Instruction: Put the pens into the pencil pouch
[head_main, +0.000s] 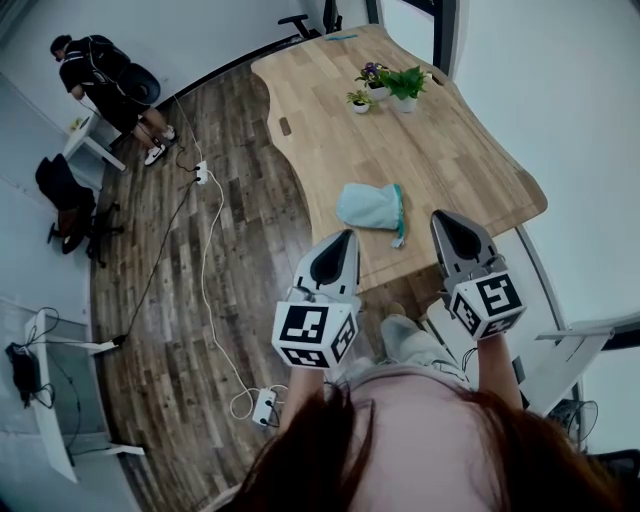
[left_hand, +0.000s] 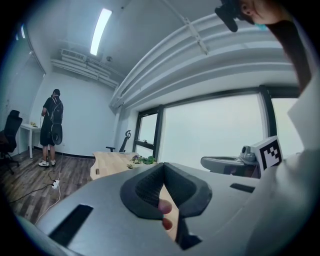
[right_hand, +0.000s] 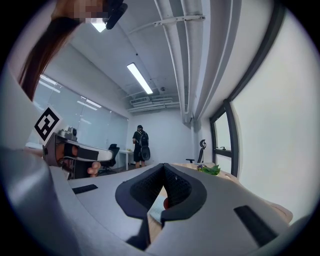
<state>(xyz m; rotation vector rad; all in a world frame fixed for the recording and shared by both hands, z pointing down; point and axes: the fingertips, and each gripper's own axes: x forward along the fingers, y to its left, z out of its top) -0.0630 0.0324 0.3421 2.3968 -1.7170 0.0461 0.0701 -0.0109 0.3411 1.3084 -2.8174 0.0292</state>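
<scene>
**Scene status, L to R (head view)**

- Far L: person (head_main: 100, 75) standing at a small desk, well apart from the work area. Not involved.
- Floor: white cable w/ power strip (head_main: 205, 240) runs beside the table. Trip risk only.
- Left gripper (head_main: 345, 238): jaws closed pad to pad, nothing between them. Held about level, tip over the near table edge.
- Pencil pouch (head_main: 370, 207): pale teal, lying flat on the wooden table (head_main: 470, 170) near its front edge, just ahead of the left gripper. Darker teal trim and cord at its R end, which is prob. the mouth.
- Potted plants (head_main: 392, 84): far end of table, well apart from the pouch.
- Right gripper (head_main: 440, 216): jaws also closed, empty. Level, tip near the front edge, R of the pouch.

**Pens:** none identifiable in any view. Small red/pink shapes show through the gap under each gripper's jaws; cannot tell what they are.

**Handling est.**

- Pouch: soft fabric, light, limp. Likely to collapse and slide on smooth wood. Pinch the rim at the trim end w/ one gripper to hold the mouth open.
- Pens: expect stiff, slim, light, prone to rolling. Grip mid-barrel and feed in tip first.
</scene>
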